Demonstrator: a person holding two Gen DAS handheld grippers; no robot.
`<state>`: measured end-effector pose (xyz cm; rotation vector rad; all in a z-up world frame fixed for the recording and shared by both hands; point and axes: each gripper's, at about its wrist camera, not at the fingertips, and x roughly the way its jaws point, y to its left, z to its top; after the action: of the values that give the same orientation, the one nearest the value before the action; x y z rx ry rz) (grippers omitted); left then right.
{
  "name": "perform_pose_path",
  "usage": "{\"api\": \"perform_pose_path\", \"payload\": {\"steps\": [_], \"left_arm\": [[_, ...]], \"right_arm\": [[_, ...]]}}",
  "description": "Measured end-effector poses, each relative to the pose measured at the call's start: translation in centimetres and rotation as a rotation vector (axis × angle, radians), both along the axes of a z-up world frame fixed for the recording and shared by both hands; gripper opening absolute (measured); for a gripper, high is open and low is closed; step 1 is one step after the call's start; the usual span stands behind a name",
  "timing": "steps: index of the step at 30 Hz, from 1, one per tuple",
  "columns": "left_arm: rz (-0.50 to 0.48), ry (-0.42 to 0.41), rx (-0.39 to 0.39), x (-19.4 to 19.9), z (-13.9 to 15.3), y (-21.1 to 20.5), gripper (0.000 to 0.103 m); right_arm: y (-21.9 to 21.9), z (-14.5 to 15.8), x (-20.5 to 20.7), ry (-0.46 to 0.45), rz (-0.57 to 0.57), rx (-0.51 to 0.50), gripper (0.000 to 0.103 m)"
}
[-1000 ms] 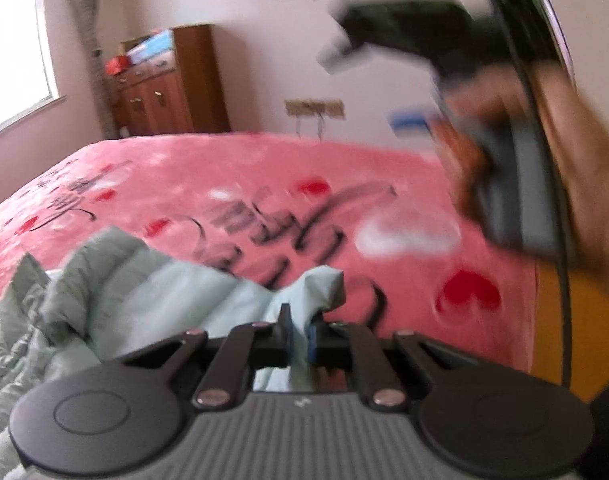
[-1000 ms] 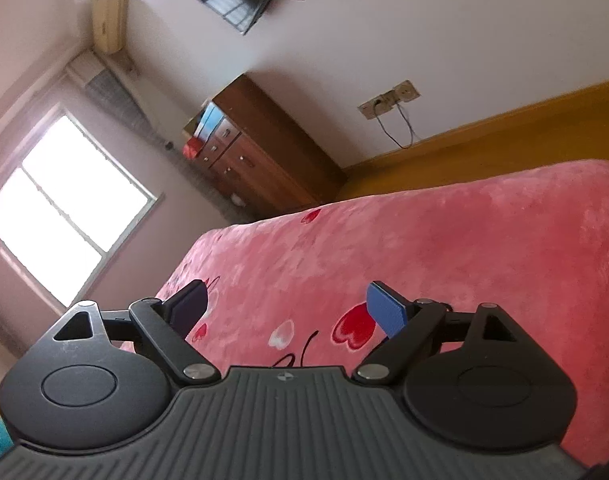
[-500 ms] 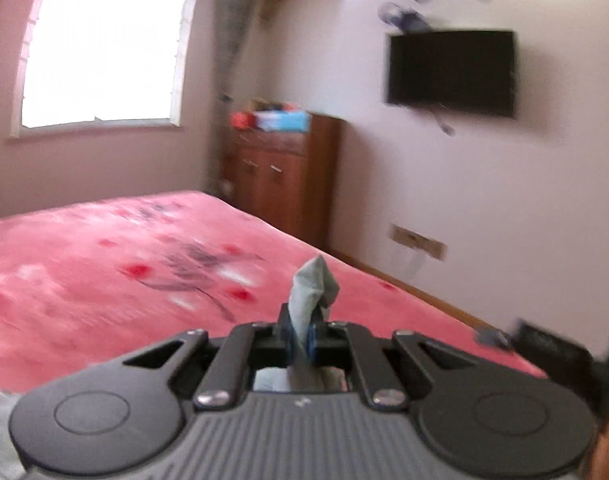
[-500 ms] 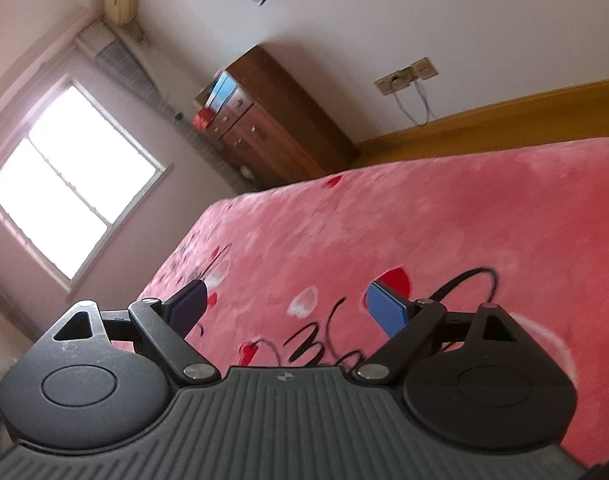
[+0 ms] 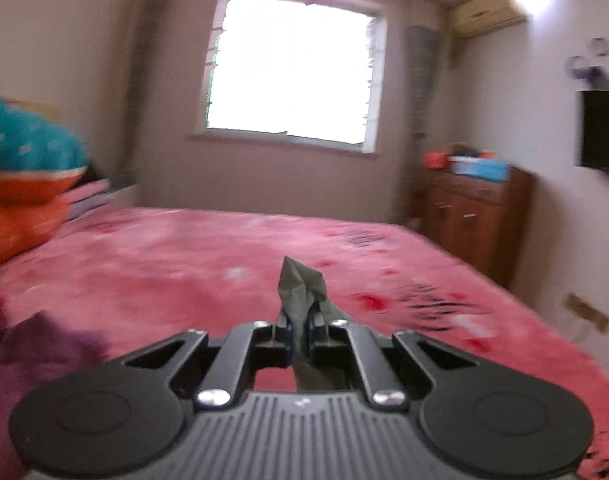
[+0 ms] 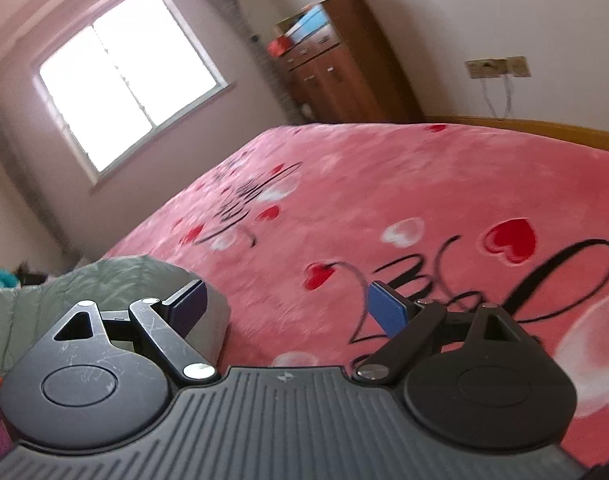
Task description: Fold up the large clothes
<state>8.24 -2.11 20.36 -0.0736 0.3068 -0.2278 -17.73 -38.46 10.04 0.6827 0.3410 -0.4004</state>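
Note:
My left gripper (image 5: 300, 326) is shut on a pinch of pale grey-green padded garment (image 5: 300, 288), whose tip sticks up past the jaws above the pink bed (image 5: 164, 264). The rest of that cloth hangs below, out of the left wrist view. In the right wrist view the same quilted grey-green garment (image 6: 104, 280) lies bunched at the lower left on the pink bed (image 6: 384, 184). My right gripper (image 6: 288, 308) is open with nothing between its blue pads; its left finger (image 6: 188, 306) is over the garment's edge.
A pink blanket with red hearts and black script covers the bed. A brown wooden cabinet (image 5: 472, 208) stands by the far wall beside the window (image 5: 292, 76). A teal and orange pillow (image 5: 20, 168) and purple cloth (image 5: 32, 344) lie at the left. A wall television (image 5: 602, 132) hangs at the right.
My left gripper swung round from facing the television wall to facing the window, lifting the pinched cloth off the pile. My right gripper turned left, bringing the garment into its view.

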Motion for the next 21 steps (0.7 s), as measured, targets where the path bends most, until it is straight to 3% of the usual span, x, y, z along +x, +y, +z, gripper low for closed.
{"api": "perform_pose_path", "payload": {"steps": [6,14,18,21], "left_arm": [[0.146,0.108,0.028,2.0,-4.8,4.9,0.004],[0.191,0.207,0.093,2.5,-9.4,7.5,0.005],[0.188,0.222,0.117,2.3,-10.4,8.3,0.01],[0.179,0.215,0.132,1.8,-10.7,8.8,0.025]], "right_arm": [[2.1,0.1,1.5,0.037,0.089,-0.034,0.103],[5.0,0.3,4.0,0.091,0.219,-0.138,0.103],[5.3,0.1,5.0,0.115,0.255,-0.16,0.103],[5.6,-0.2,4.7,0.124,0.267,-0.158,0.103]]}}
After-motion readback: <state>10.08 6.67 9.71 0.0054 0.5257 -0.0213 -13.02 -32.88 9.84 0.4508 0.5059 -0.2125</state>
